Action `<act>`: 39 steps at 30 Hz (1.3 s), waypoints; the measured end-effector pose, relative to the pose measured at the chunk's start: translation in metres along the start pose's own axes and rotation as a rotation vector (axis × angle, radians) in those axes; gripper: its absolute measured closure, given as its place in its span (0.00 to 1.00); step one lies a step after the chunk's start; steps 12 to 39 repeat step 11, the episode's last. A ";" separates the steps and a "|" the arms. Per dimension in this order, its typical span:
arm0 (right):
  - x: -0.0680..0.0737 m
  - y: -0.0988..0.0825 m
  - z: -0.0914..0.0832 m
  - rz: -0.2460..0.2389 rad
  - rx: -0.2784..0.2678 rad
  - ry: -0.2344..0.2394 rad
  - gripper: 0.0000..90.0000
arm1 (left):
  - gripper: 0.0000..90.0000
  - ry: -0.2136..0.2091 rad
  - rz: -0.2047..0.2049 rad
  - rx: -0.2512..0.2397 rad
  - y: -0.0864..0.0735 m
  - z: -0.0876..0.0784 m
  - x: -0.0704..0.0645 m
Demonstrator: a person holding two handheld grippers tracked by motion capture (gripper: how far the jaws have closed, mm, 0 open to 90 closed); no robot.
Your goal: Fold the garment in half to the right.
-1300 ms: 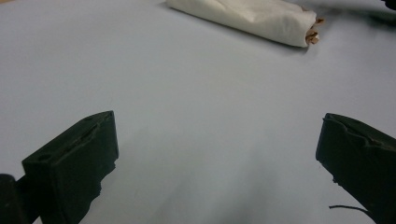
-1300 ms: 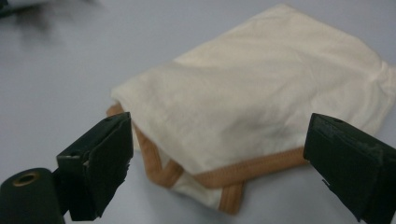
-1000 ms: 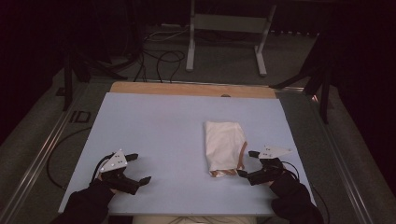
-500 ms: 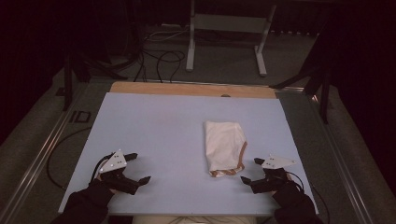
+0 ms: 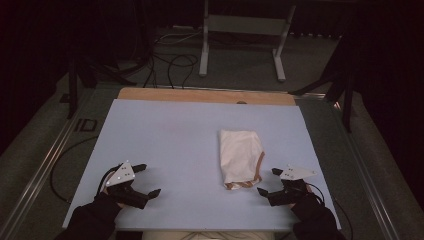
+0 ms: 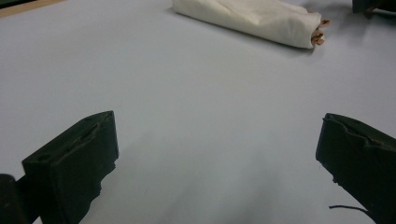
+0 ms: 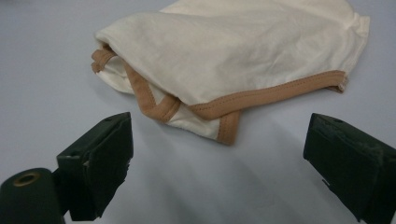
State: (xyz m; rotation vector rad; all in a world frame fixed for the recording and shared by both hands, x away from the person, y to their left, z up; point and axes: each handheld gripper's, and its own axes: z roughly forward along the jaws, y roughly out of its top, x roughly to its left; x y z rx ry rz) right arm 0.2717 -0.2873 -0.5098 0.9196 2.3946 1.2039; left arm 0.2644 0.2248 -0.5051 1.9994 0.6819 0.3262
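Left gripper: the black two-jaw left gripper (image 5: 148,179) sits at about 7 o'clock on the table, held by a hand in a dark glove. Its jaws are spread wide and hold nothing. In the left gripper view, bare table lies between them.

Table: the big flat pale blue table top (image 5: 165,140) has a thin strip of light brown wood (image 5: 200,95) along its far edge, at 12 o'clock.

Cloth: the folded cream cloth with a tan-brown edge band (image 5: 240,156) lies flat on the table, a little to the 4 o'clock side of the middle. Its tan band is at the near end, toward 6 o'clock. In the right gripper view the band (image 7: 261,98) curls under the folded layers.

Right gripper: the black two-jaw right gripper (image 5: 268,181) sits at about 5 o'clock, just beside the near right corner of the cloth. It does not touch the cloth. Its jaws are wide apart with nothing held. In the right gripper view the cloth lies just past the two jaws.
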 end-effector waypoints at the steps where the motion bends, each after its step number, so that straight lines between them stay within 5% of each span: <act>1: 0.000 0.000 0.000 -0.004 0.000 -0.001 0.10 | 0.01 0.000 -0.001 0.001 0.000 0.000 0.000; 39: 0.000 0.000 0.001 -0.006 0.008 0.002 0.10 | 0.01 -0.006 0.002 0.002 0.000 0.000 -0.001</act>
